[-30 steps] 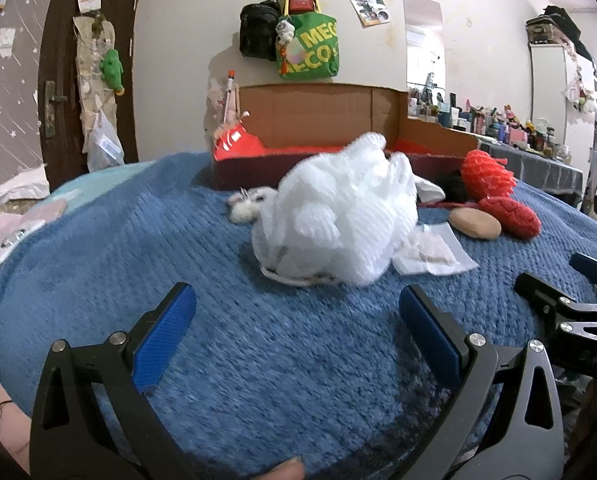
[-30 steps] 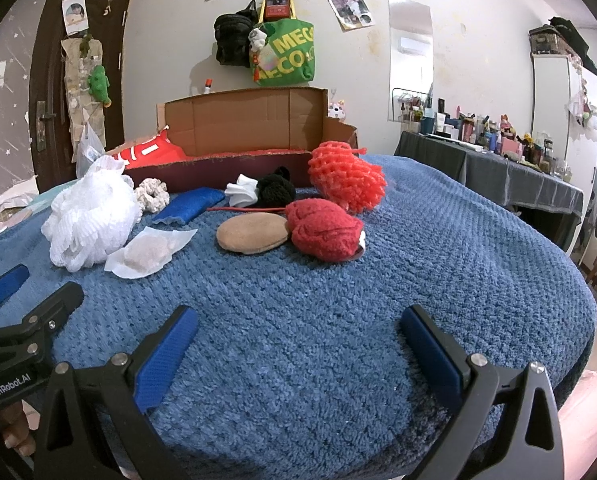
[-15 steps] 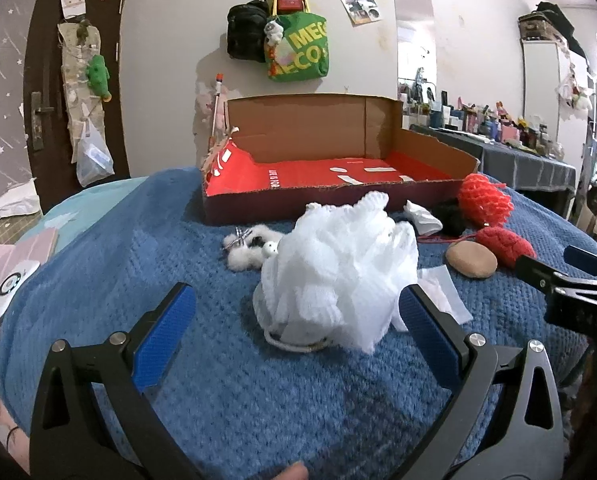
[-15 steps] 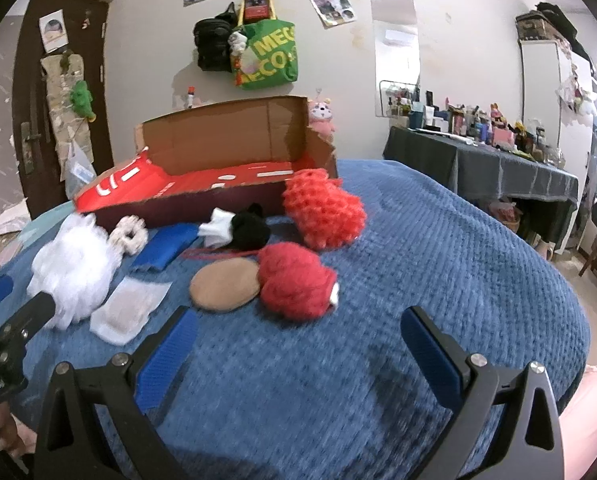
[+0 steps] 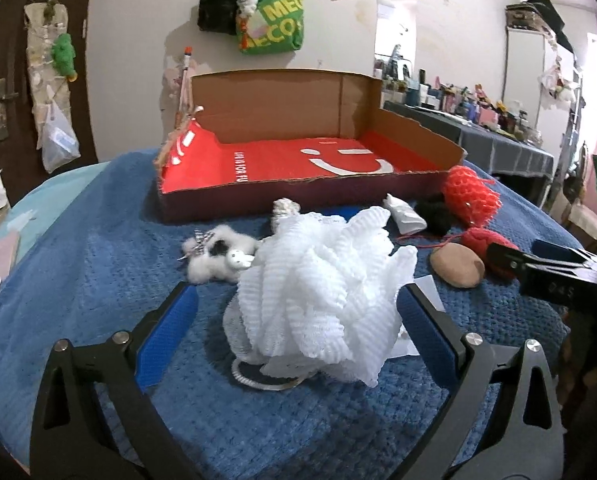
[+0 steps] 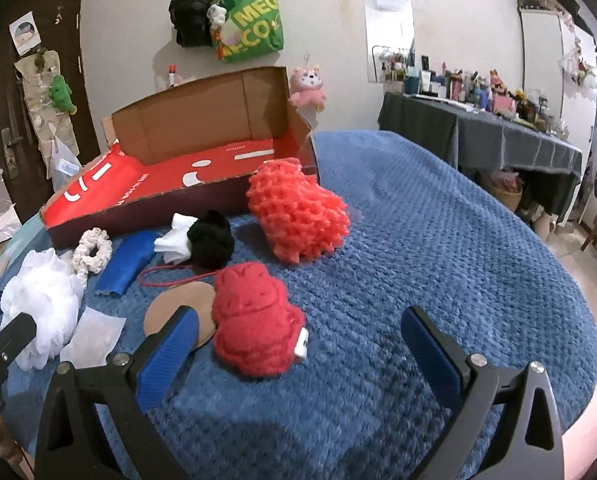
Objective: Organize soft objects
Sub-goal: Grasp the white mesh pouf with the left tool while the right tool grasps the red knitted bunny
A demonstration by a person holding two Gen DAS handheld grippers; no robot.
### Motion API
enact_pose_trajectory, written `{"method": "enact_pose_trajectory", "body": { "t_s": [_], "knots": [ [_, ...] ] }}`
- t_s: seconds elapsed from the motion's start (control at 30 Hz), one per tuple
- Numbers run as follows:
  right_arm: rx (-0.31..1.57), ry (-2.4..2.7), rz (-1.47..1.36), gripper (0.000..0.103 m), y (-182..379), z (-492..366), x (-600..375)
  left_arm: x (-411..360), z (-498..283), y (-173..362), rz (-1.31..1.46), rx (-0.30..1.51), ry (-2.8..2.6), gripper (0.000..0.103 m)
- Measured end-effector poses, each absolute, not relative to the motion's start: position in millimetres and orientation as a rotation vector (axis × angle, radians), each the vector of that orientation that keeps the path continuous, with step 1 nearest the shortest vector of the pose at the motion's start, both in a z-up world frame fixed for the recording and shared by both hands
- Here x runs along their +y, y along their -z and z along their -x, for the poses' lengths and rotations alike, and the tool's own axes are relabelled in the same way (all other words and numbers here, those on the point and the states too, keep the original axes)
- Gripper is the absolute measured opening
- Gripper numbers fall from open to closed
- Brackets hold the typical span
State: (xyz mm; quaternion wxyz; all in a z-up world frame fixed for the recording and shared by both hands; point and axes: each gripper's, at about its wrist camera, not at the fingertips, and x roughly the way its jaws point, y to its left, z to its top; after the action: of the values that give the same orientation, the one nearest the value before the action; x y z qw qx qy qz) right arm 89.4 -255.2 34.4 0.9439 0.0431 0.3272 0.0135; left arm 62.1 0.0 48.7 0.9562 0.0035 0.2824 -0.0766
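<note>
A white mesh bath puff [image 5: 322,292] lies on the blue blanket, between the open fingers of my left gripper [image 5: 298,336]; it also shows in the right wrist view [image 6: 42,308]. My right gripper [image 6: 298,352] is open and empty, just above a red knitted plush [image 6: 254,320]. A brown round pad [image 6: 182,312], an orange-red foam net [image 6: 298,216], a black pompom [image 6: 212,240], a blue sleeve [image 6: 126,264] and a cream scrunchie [image 6: 92,250] lie nearby. An open cardboard box with a red floor [image 5: 298,160] stands behind them.
A small white fluffy toy [image 5: 218,252] lies left of the puff. A white paper sachet [image 6: 94,336] lies beside the puff. A dark-clothed table with bottles [image 6: 478,128] stands at the right. Bags hang on the wall [image 5: 258,12]. A door [image 5: 2,80] is at the left.
Both grippers have risen and moved forward over the bed. The left one now has the white puff between its fingers; the right one has closed in on the red plush.
</note>
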Motion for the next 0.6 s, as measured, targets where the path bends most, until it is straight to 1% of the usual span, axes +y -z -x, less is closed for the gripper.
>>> {"method": "enact_pose_trajectory", "body": {
  "t_s": [0.07, 0.1, 0.17, 0.4, 0.6],
  "knots": [
    [0.683, -0.043, -0.089, 0.092, -33.5, -93.7, -255.4, -2.5, -63.6, -48.4, -0.011, 0.579, 0.171, 0.094],
    [0.692, -0.049, -0.084, 0.089, -32.9, -96.0, -254.4, -4.0, -64.4, -48.4, -0.010, 0.585, 0.180, 0.092],
    [0.706, -0.072, -0.078, 0.084, -30.7, -97.1, -253.8, -7.3, -66.4, -49.0, -0.013, 0.591, 0.190, 0.092],
    [0.708, -0.100, -0.075, 0.083, -30.7, -97.3, -253.7, -14.1, -66.4, -51.9, -0.025, 0.596, 0.224, 0.092],
    [0.722, -0.114, -0.103, 0.083, -30.9, -100.8, -257.9, -12.7, -75.8, -42.8, -0.016, 0.650, 0.218, 0.092]
  ]
}}
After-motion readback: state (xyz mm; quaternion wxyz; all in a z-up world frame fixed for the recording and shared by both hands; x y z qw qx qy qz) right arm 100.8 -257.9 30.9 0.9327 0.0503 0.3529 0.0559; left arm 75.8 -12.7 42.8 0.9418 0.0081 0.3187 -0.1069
